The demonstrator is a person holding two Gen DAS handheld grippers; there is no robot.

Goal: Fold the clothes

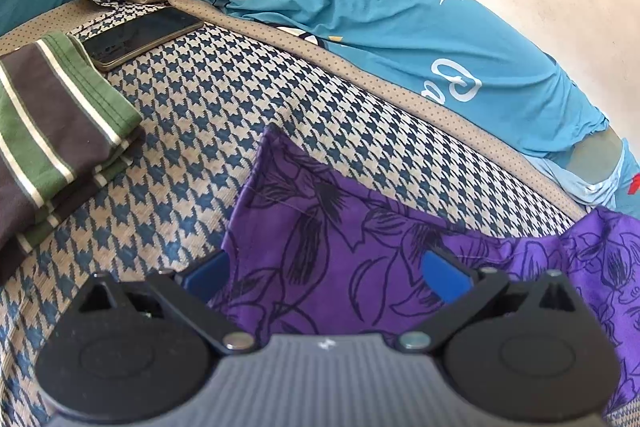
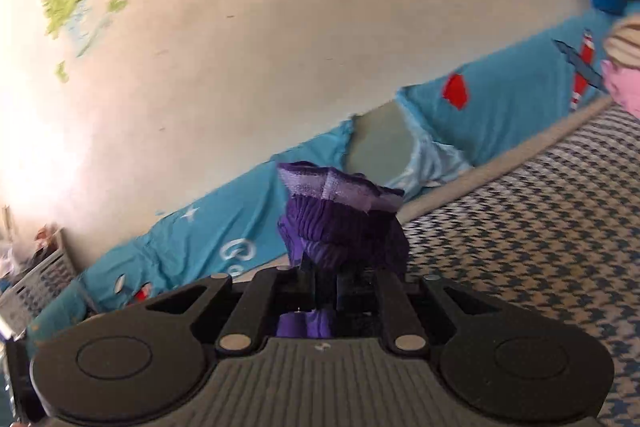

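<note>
A purple garment (image 1: 320, 247) with a black flower print lies on the houndstooth mat (image 1: 200, 131), its corner pointing away from me. My left gripper (image 1: 324, 275) hovers over it with its blue-padded fingers (image 1: 444, 277) spread wide, the cloth lying between and under them. In the right wrist view my right gripper (image 2: 326, 279) is shut on a bunched fold of the same purple garment (image 2: 340, 219), held up above the mat (image 2: 540, 227). A folded green, brown and white striped garment (image 1: 60, 115) rests at the left.
A dark phone (image 1: 144, 35) lies on the mat beside the striped garment. A blue sheet with plane prints (image 1: 360, 7) runs along the mat's far edge against a pale wall (image 2: 280, 7). A basket (image 2: 40, 279) stands at far left.
</note>
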